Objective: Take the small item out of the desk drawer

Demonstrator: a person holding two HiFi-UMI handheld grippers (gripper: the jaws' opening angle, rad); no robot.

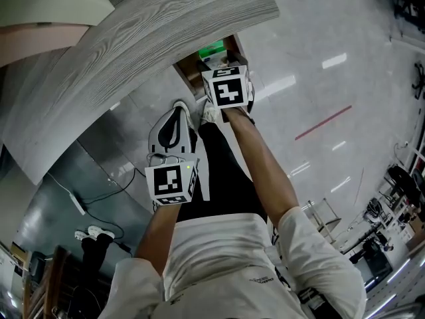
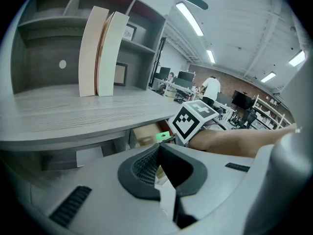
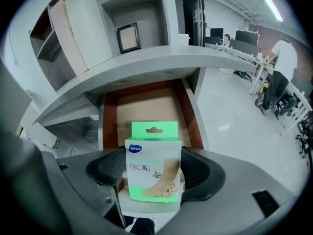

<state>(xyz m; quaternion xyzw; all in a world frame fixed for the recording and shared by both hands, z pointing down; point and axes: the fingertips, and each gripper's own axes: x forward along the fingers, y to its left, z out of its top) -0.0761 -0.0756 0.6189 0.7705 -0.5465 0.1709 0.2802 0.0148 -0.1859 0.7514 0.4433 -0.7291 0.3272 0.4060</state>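
A small green and white box, printed with a foot and a hang tab on top, stands upright between the two dark padded jaws of the right gripper, which are closed against its sides. The box is lifted clear of the open desk drawer, whose bare brown bottom lies just behind and below it. Above the drawer runs the curved grey wood-grain desk top. The left gripper hangs back near the person's body, beside the outstretched right forearm; its jaws are pressed together with nothing between them. Two tall pale folders stand upright on the desk. Below is a glossy grey floor.
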